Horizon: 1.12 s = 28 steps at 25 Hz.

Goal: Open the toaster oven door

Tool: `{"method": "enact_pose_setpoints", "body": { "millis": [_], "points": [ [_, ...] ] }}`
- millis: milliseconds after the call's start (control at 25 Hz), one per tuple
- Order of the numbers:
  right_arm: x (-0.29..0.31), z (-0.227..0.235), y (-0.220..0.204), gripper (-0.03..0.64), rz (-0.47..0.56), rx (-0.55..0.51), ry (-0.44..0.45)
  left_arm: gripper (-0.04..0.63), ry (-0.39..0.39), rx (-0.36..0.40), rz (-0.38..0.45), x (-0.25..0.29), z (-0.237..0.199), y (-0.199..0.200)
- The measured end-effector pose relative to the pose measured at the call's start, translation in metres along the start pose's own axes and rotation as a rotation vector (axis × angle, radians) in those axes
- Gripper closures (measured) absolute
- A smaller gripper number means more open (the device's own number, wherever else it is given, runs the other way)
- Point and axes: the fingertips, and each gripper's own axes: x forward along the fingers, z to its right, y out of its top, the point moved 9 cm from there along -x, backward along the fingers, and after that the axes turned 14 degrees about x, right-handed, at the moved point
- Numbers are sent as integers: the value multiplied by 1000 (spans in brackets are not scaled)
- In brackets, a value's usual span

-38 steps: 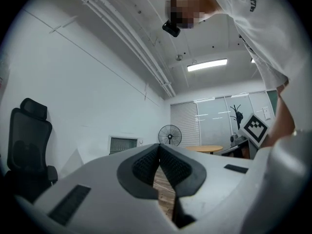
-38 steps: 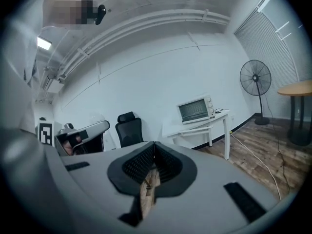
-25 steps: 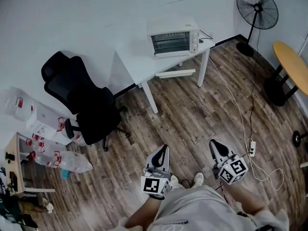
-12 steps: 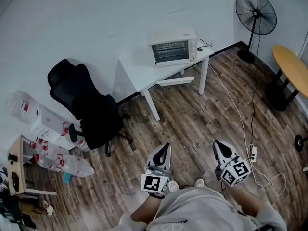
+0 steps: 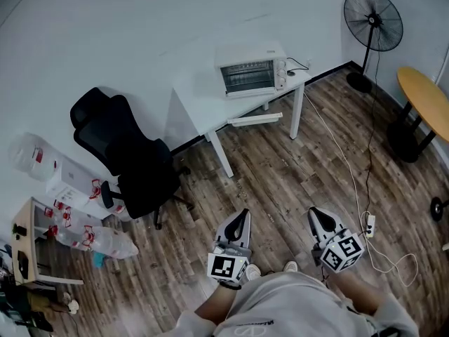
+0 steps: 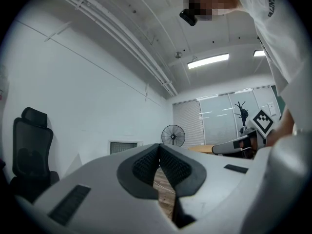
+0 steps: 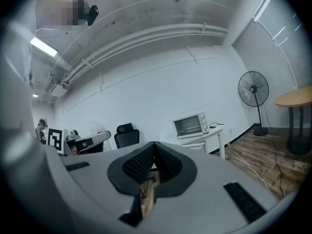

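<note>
Plainly the task is at its very start, the approach: the toaster oven (image 5: pixel 252 74) sits on top of the white table (image 5: pixel 203 102), toward that table's right end, with its glass door shut and facing out into the room. Both grippers are well apart from the table, held low in front of the person across a stretch of wooden floor (image 5: pixel 280 167).

The left gripper (image 5: pixel 237 223) has its jaws pressed together, the ribbed pads meeting at the tip with nothing between them. The right gripper (image 5: pixel 317 220) is closed and empty in the same way; in its own view the oven shows far off on the table, beyond its closed tips. Neither gripper touches anything.

A black office chair (image 5: pixel 130 153) stands to the left of the table, and a pedestal fan (image 5: pixel 373 20) stands off to the table's right. A cable (image 5: pixel 354 174) trails over the floor from the table's right end.

As I judge it, the next move calls for walking up to the table, spreading one gripper's jaws, and bringing them to the handle along the door's top edge. The handle is too small to make out from this far away. The door probably hinges at the bottom, so the pull would go outward and down.
</note>
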Motion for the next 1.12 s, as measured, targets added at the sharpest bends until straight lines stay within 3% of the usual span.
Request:
{"method": "enact_pose_setpoints", "body": {
  "millis": [1120],
  "points": [
    [15, -8, 0, 600, -21, 5, 27, 588, -13, -21, 1, 11, -1, -3]
  ]
}}
